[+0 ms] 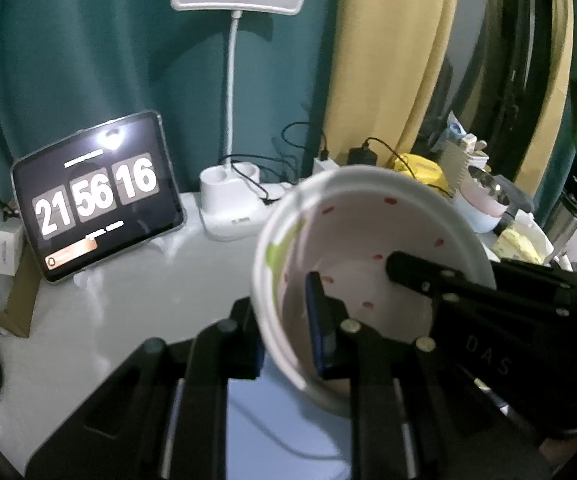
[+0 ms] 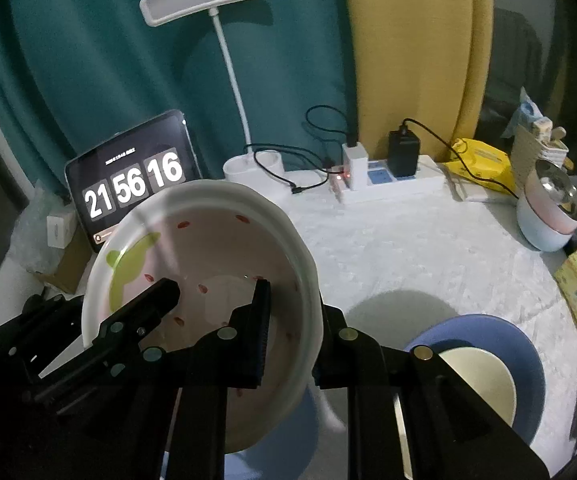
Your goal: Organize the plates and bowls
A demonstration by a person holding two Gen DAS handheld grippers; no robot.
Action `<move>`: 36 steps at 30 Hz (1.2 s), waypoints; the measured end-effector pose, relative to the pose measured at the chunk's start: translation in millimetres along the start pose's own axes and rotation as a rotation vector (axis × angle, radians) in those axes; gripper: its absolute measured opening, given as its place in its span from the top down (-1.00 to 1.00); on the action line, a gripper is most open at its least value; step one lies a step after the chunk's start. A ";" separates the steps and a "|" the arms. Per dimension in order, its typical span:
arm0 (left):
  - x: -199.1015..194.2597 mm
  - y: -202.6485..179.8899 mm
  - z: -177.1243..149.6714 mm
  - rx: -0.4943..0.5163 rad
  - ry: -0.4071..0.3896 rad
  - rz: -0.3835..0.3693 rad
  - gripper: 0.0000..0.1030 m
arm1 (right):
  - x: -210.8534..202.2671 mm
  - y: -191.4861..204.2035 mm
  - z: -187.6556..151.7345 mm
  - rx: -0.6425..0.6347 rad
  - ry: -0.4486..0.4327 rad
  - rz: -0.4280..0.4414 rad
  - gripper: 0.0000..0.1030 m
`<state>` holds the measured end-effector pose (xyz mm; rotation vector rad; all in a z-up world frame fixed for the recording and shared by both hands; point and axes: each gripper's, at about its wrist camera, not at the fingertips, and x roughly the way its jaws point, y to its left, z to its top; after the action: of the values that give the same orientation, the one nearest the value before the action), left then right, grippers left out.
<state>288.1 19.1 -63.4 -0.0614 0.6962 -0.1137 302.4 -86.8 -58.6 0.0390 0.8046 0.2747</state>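
The white bowl with red specks hangs tilted above the table, its rim pinched on one side by your left gripper and on the other by your right gripper, near the blue plate.

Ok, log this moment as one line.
left tongs: shut on bowl rim | right tongs: shut on bowl rim | bowl: lifted, tilted | blue plate: on table
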 end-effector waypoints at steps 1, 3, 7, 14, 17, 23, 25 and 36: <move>-1.0 -4.4 -0.4 0.005 0.000 -0.002 0.66 | -2.5 -3.4 -1.3 0.004 -0.003 0.000 0.65; -2.0 -9.7 -0.9 0.009 0.000 -0.005 0.66 | -6.6 -8.9 -3.3 0.010 -0.007 -0.001 0.65; -3.2 -23.8 -1.6 0.023 0.003 -0.011 0.66 | -15.1 -21.9 -8.0 0.024 -0.013 -0.002 0.65; -5.6 -50.2 -3.2 0.050 0.001 -0.024 0.66 | -29.9 -44.5 -14.5 0.050 -0.025 -0.009 0.65; -6.1 -61.3 -4.0 0.058 0.003 -0.030 0.66 | -35.5 -55.1 -16.8 0.060 -0.030 -0.014 0.65; -6.0 -81.4 -5.8 0.078 0.008 -0.043 0.66 | -45.3 -73.9 -23.4 0.080 -0.037 -0.023 0.65; -6.3 -88.0 -6.7 0.086 0.009 -0.048 0.66 | -48.2 -80.3 -25.7 0.087 -0.039 -0.027 0.65; -4.8 -121.3 -12.0 0.126 0.019 -0.072 0.66 | -62.8 -111.0 -38.5 0.122 -0.046 -0.047 0.65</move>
<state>266.6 -100.9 -58.1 0.0360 0.7047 -0.2270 258.7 -212.7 -56.4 0.1404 0.7752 0.1793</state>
